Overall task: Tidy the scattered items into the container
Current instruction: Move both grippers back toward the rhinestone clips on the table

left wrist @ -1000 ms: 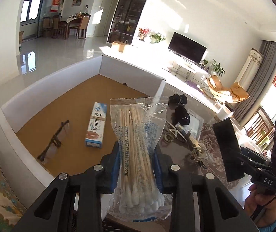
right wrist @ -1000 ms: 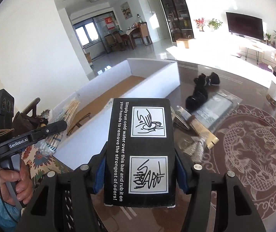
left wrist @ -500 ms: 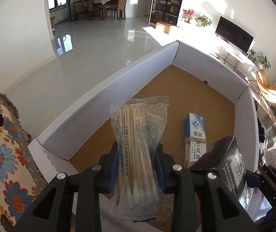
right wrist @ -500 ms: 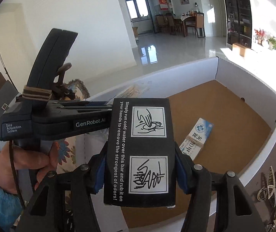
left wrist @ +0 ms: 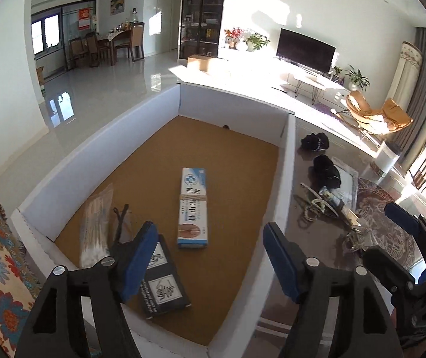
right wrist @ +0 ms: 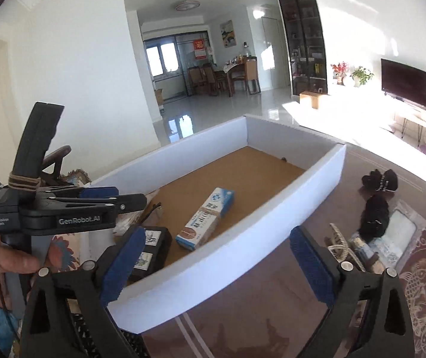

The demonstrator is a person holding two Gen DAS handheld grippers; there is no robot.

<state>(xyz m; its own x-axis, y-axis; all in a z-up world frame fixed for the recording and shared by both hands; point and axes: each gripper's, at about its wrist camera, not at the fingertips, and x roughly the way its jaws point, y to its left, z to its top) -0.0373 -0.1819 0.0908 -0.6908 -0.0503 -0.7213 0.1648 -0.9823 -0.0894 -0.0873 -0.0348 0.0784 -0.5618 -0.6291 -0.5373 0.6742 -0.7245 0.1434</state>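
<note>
Both your grippers stand wide, nothing between the fingers. The jaws of the left gripper (left wrist: pixel 210 256) have just been opening; its blue pads hang over the near end of the container (left wrist: pixel 286 161), a shallow white-walled box with a brown cork-like floor. The jaws of the right gripper (right wrist: pixel 216 265) have just been opening too; they straddle the container's near-right wall, one pad over the inside, one over the desk (right wrist: pixel 272 307).

Inside the container, four things:
- bag of cotton swabs (left wrist: pixel 95 226), clear plastic, lying along the left wall near the near-left corner. Print on it too faint to read.
- black box (left wrist: pixel 162 283), flat on the floor at the near edge, partly under your left gripper's left finger. White panels with line drawings on its face; a strip of white lettering down one side, too small to read here.
- white and blue carton (left wrist: pixel 193 207), mid-floor, long axis running near to far. Blue round emblem at the far end, large blue Chinese characters, a tan band around the middle.
- a thin dark item (left wrist: pixel 120 223) between swabs and black box; cannot tell what it is.

Your left gripper's body, seen from the right wrist view, reads "GenRobot.AI", with "Data Acquisition System" in small print.

On the desk right of the container: black bundles (right wrist: pixel 375 211), a clear pouch (right wrist: pixel 401 235), a braided cord (right wrist: pixel 342 243), all in a loose cluster.
</note>
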